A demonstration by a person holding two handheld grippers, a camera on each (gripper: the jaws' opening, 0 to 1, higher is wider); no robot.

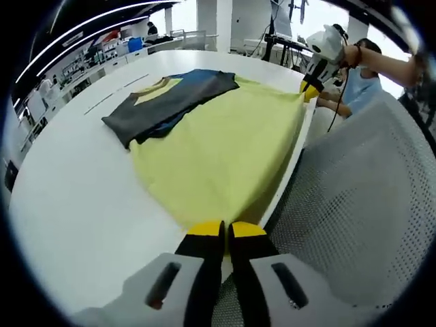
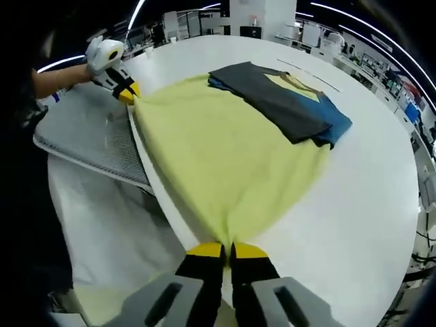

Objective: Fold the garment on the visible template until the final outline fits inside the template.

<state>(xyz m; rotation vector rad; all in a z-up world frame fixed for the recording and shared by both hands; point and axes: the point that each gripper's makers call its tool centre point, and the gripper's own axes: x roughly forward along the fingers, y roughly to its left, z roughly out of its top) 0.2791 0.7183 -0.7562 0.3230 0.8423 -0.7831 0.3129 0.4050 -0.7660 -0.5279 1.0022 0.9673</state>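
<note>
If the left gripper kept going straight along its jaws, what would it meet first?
The yellow garment: the left gripper is already shut on its edge, and the cloth spreads straight ahead. Beyond it lies the dark folded part, though depth is hard to judge.

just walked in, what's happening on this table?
A person is folding a garment on a white table using two handheld grippers. The left gripper and right gripper are each shut on a corner of the yellow hem at the table's near edge, pulling it taut between them. The top part, with dark grey sleeves and blue trim, lies folded farther in. A grey mesh mat sits beside the table edge.
</note>
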